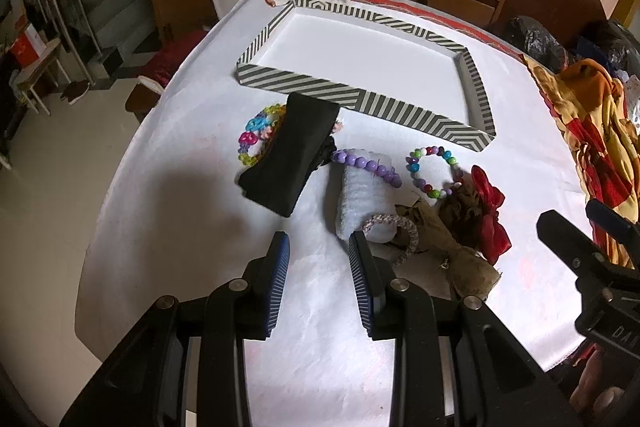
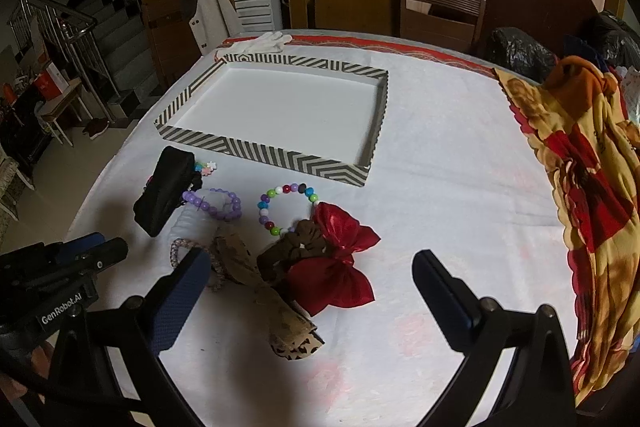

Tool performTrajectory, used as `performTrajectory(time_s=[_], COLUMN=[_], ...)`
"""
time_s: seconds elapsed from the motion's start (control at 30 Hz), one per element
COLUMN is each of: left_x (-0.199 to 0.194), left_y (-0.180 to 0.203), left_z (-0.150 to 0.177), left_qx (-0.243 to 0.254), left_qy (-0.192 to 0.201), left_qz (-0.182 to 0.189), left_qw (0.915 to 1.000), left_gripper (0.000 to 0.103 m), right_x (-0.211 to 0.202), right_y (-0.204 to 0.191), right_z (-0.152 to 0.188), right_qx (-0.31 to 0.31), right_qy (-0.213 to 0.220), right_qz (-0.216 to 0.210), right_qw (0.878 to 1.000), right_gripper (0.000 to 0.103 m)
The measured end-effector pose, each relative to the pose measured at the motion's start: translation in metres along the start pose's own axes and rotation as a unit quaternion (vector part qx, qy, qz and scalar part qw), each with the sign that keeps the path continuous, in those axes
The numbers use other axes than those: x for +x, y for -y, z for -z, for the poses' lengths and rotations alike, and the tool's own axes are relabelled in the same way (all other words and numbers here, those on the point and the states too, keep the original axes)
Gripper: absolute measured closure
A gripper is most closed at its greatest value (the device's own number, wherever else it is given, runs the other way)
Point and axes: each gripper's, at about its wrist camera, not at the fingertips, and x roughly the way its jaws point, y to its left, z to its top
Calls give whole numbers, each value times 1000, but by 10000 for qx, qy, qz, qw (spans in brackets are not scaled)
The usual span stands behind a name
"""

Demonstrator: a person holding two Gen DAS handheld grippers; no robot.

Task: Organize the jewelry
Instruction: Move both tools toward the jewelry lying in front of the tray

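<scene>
A striped tray (image 1: 360,101) with a white, bare floor lies on the white tablecloth; it is also in the right wrist view (image 2: 280,155). In front of it lie a black headband (image 1: 292,155), a plastic charm bracelet (image 1: 254,137), a purple bead bracelet (image 1: 368,163), a multicolour bead bracelet (image 2: 280,207), a braided hair tie (image 1: 400,227), a brown scrunchie (image 2: 296,247) and a red bow (image 2: 344,267). My left gripper (image 1: 318,247) is open over bare cloth, near the white fuzzy piece (image 1: 364,199). My right gripper (image 2: 312,257) stands wide open, with the bow and scrunchie between its fingers, untouched.
An orange and red patterned cloth (image 2: 580,187) is heaped along the table's right side. A white glove (image 2: 264,41) lies beyond the tray at the far edge. A leopard-print fabric strip (image 2: 288,331) trails toward the front. Chairs and black bags stand behind; the table's left edge drops to the floor.
</scene>
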Motion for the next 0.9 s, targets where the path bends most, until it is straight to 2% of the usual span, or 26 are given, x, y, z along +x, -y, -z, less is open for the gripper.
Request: performTrajectory(time_s=[0.57, 0.9], left_x=[2, 0], left_y=[-8, -6], left_z=[-5, -9], left_qx=[-6, -24], left_qy=[40, 78], left_qz=[-241, -240], left_qw=[9997, 9997], left_gripper=[66, 66], right_x=[2, 7], right_y=[10, 9], right_z=[-1, 0], right_qx=[2, -42], right_qy=[1, -79], right_qz=[-150, -313], right_qw=[9999, 9995], right_gripper=[0, 0])
